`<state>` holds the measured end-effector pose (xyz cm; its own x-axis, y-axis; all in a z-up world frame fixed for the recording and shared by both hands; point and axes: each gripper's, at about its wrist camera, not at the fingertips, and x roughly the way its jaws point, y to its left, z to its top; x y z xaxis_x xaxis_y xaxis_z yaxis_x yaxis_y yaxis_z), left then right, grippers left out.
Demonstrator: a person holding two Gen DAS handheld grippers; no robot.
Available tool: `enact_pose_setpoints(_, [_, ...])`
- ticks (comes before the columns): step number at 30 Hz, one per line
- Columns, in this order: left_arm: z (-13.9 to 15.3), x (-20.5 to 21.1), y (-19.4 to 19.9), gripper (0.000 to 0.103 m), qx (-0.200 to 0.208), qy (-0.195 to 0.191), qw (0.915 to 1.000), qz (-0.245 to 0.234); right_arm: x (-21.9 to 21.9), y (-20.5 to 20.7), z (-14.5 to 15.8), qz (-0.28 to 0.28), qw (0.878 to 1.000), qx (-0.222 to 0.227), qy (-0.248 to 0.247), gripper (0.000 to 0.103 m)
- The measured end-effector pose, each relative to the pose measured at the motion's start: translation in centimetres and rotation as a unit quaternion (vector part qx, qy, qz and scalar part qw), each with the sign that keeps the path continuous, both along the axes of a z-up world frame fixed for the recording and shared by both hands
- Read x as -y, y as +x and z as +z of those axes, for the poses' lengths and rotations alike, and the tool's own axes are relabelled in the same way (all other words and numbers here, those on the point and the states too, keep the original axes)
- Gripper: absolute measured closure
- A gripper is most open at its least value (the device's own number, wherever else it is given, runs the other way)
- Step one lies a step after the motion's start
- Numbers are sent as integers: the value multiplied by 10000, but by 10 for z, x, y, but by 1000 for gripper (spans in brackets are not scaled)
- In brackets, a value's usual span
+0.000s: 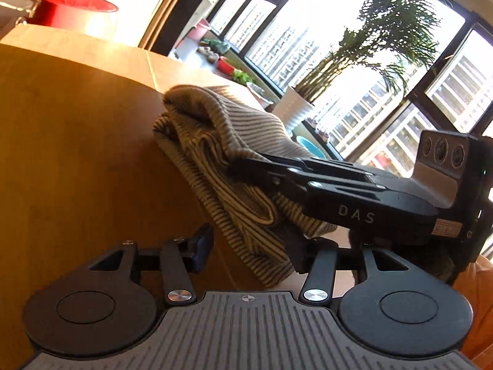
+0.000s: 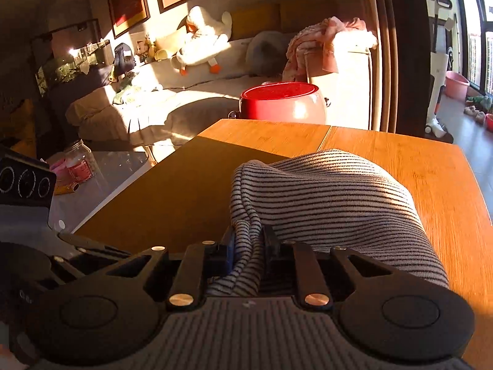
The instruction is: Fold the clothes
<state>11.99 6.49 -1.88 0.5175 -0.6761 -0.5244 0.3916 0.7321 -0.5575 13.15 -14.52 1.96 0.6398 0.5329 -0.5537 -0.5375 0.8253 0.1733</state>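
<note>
A grey-and-black striped knit garment (image 1: 215, 123) (image 2: 339, 191) lies bunched on the wooden table (image 1: 77, 154) (image 2: 185, 191), near its right edge. My right gripper (image 2: 249, 249) is shut on a gathered fold of it, with the fabric pinched between both pads. In the left wrist view this gripper (image 1: 234, 166) comes in from the right, its tips buried in the cloth. My left gripper (image 1: 248, 251) stands open around the hanging lower end of the garment. Its left finger (image 1: 201, 246) is clear of the fabric and its right finger is partly hidden behind it.
A red pot (image 1: 74, 12) (image 2: 283, 101) stands beyond the table's far end. A sofa with a plush duck (image 2: 200, 40) and a low glass table with a jar (image 2: 80, 163) lie to the left. Windows and a potted palm (image 1: 385, 46) are on the right.
</note>
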Motion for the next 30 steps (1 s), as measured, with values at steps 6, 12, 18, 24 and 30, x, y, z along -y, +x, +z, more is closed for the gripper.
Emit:
enact_pose_setpoints(6, [31, -40, 7, 49, 307, -184, 9958, 839, -25, -33, -11, 38, 9928, 909, -779, 72])
enact_pose_setpoints(12, [45, 6, 35, 50, 558, -312, 9963, 577, -64, -70, -33, 271, 9650, 1765, -1923, 42])
enact_pose_setpoints(18, [23, 43, 57, 54, 515, 68, 9977, 441, -13, -76, -4, 446, 9819, 1414, -1181, 37])
enact_pose_setpoints(24, [20, 41, 54, 55, 582, 166, 9973, 423, 57, -72, 25, -426, 9916, 1175, -344, 10])
enact_pose_setpoints(30, [17, 37, 54, 54, 592, 90, 9974, 405, 98, -14, -3, -1505, 9874, 78, 484, 1])
